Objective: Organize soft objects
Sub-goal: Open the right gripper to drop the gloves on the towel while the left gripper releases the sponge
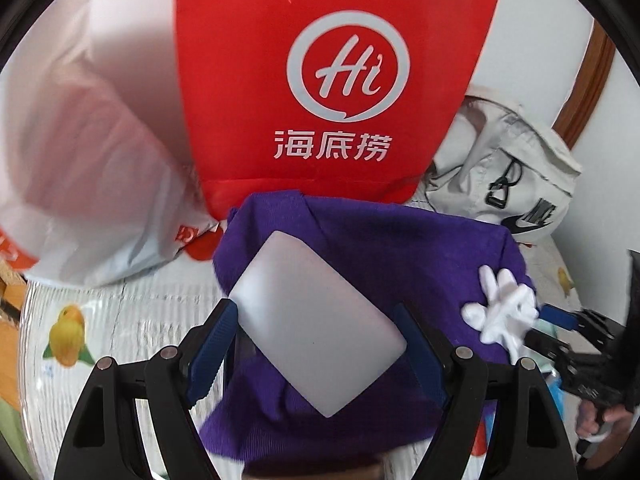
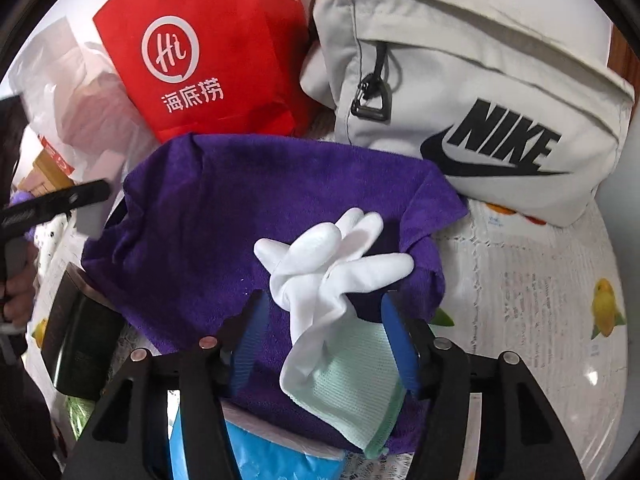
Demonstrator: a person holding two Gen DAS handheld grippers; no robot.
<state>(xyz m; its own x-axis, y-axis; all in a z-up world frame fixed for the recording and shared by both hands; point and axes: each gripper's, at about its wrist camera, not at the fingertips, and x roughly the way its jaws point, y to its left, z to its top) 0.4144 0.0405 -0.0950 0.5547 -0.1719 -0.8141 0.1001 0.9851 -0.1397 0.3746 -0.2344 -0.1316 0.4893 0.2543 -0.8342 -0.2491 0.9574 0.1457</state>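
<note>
A purple towel lies bunched on the bird-print cloth. My left gripper hangs over it, shut on a frosted white rectangular pack that spans the gap corner to corner between the blue pads. A white glove lies crumpled on the towel, with a pale green cloth under its cuff. My right gripper is open and straddles the glove; neither pad presses on it. In the left wrist view the glove shows at the right, the right gripper just beyond it.
A red bag with a white "Hi" logo stands behind the towel, a white plastic bag to its left and a pale Nike bag to its right. A dark box and a blue pack lie near the towel's front edge.
</note>
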